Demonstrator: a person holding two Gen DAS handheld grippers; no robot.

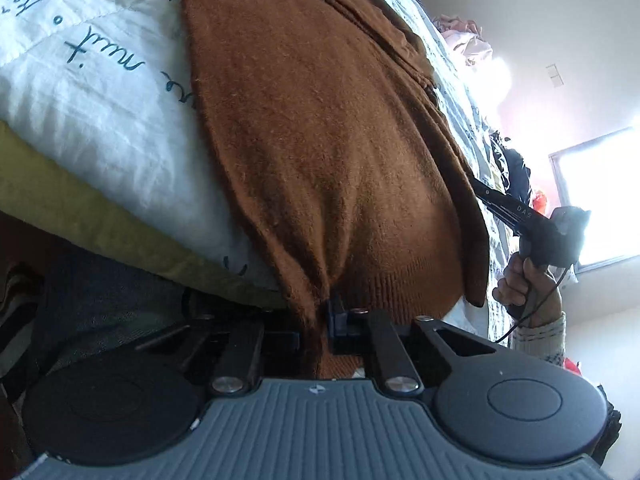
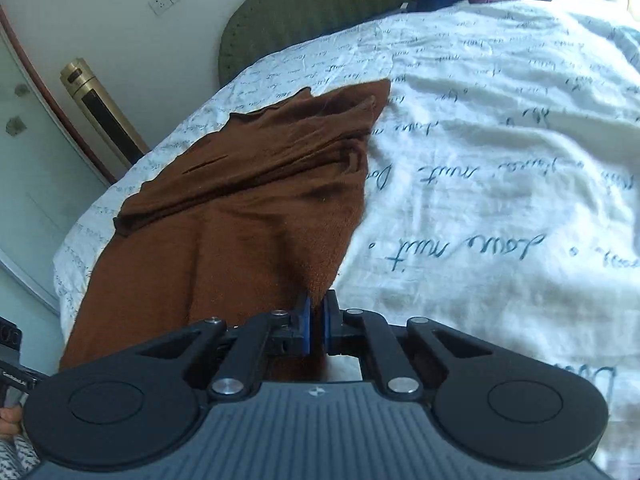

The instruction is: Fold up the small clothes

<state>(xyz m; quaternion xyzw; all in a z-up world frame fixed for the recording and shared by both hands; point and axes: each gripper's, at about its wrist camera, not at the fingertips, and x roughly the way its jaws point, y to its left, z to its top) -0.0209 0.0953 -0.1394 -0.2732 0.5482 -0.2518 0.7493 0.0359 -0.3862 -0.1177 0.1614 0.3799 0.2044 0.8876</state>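
Pinching the near hem, the left claw (image 1: 320, 320) and the right claw (image 2: 316, 324) are each clamped on an edge of the brown sweater (image 2: 240, 216), which lies spread along the bed (image 2: 500, 200) with its far part bunched. To fold it well, I judge both corners should rise together, kept level and taut, then carry toward the far end so the edges meet squarely.

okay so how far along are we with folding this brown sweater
Early. Done: the brown sweater lies on the white bedspread, its far part already doubled over. In hand: left gripper and right gripper each pinch its near hem. Left: carry that hem over, then flatten.
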